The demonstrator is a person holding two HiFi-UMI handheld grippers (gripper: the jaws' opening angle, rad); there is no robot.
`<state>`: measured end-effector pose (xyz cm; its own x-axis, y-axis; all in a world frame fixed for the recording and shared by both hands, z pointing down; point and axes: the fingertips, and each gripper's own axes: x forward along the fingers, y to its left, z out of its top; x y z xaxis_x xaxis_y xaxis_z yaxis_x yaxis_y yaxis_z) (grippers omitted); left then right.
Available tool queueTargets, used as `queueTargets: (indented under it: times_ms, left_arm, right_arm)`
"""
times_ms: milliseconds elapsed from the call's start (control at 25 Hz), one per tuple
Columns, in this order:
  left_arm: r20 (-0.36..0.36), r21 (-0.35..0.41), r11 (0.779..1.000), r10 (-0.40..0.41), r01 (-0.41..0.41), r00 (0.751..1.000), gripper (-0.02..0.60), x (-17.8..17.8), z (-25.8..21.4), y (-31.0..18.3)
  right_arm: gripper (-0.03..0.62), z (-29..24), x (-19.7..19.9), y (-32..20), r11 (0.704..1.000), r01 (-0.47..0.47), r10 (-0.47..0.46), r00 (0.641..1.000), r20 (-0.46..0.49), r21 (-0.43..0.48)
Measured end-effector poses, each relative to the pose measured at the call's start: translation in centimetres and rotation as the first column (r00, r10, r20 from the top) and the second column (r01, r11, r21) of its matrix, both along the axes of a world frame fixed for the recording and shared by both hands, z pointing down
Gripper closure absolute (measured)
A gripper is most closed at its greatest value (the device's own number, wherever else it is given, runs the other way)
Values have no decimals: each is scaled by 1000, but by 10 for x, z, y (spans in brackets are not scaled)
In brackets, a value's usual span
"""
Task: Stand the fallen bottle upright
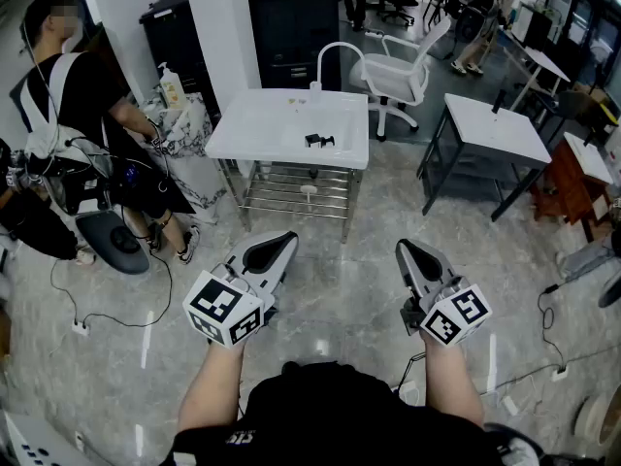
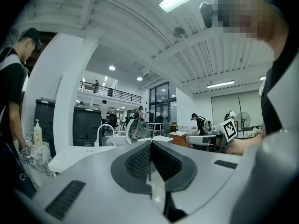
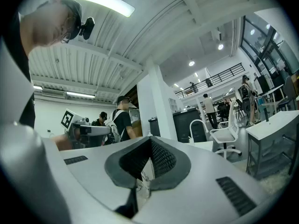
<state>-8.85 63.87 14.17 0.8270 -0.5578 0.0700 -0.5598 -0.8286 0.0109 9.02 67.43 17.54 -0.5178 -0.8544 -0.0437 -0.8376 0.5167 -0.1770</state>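
A: What is the left claw [image 1: 276,249] doing?

B: It is pointing level out over the floor [image 1: 330,289]. Its jaws are pressing together, and it is gripping nothing.

A: And the right claw [image 1: 411,252]?

B: It is doing the same just beside the left claw. Its jaws are meeting tip to tip, with nothing between them. Both claws are hanging in the air and touching nothing.

A: Where is the bottle lying?

B: I am not making out a bottle for certain. A small dark thing [image 1: 318,141] is sitting on the white bench [image 1: 262,129] straight ahead of both claws, well apart from them. It is resting nearer the right claw's side of the bench top. It is too small for me to tell what it is, or whether it is lying or standing.

A: What else is showing around the claws?

B: A wire rack [image 1: 291,187] is sitting under the bench, ahead of the left claw. A white chair [image 1: 398,71] is standing beyond the bench, ahead of the right claw. A second bench [image 1: 490,129] is standing ahead and to the right of the right claw. To the left of the left claw a person [image 1: 87,95] is standing near the first bench. A pump dispenser [image 1: 171,85] is standing upright between that person and the bench.
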Motion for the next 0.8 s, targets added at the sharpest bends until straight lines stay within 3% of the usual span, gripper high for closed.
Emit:
queueTargets:
  times_ms: [400,800]
  left_arm:
    - [9,28,990,-136,136,991,566,-4,6,-4]
    - [-12,3,992,-128,128,992,566,40,22,20]
  right_arm:
    - [586,7,8,15,1000,2,-2,1000,-15,-3]
    - [583,19,50,53,1000,-5,5,1000,5,-30]
